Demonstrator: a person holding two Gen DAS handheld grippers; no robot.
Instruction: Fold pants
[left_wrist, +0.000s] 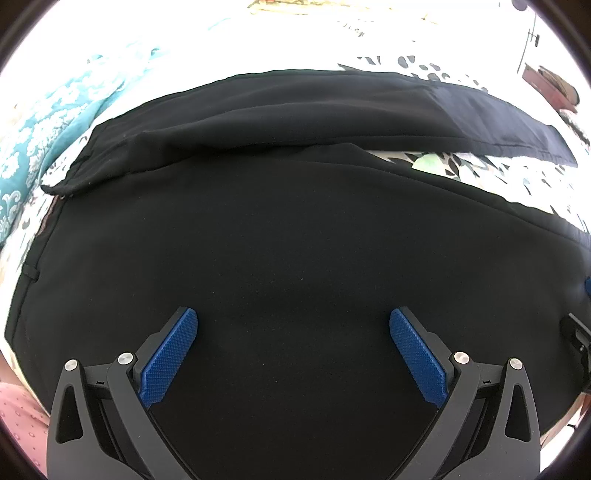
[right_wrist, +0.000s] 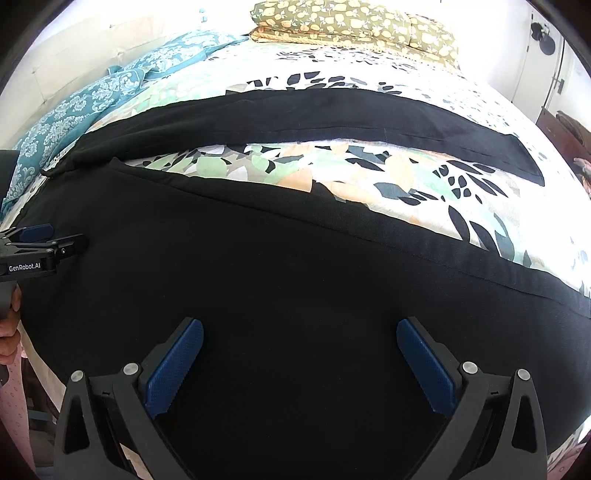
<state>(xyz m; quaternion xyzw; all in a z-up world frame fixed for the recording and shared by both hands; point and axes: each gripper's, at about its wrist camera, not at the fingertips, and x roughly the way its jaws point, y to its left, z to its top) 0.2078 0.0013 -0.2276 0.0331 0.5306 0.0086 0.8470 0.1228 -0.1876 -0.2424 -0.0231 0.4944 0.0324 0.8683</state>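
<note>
Black pants (left_wrist: 280, 229) lie spread flat on a bed, waistband at the left, the two legs running right in a V. The near leg (right_wrist: 295, 280) fills the foreground; the far leg (right_wrist: 303, 114) lies behind it with bedspread showing between them. My left gripper (left_wrist: 293, 325) is open and empty, hovering over the seat of the pants near the waist. My right gripper (right_wrist: 300, 334) is open and empty over the near leg. The left gripper also shows at the left edge of the right wrist view (right_wrist: 44, 243).
The bed has a leaf-patterned bedspread (right_wrist: 369, 177). A teal patterned blanket (right_wrist: 85, 99) lies at the far left. Olive floral pillows (right_wrist: 354, 26) sit at the head of the bed. A brown piece of furniture (right_wrist: 565, 129) stands at the right.
</note>
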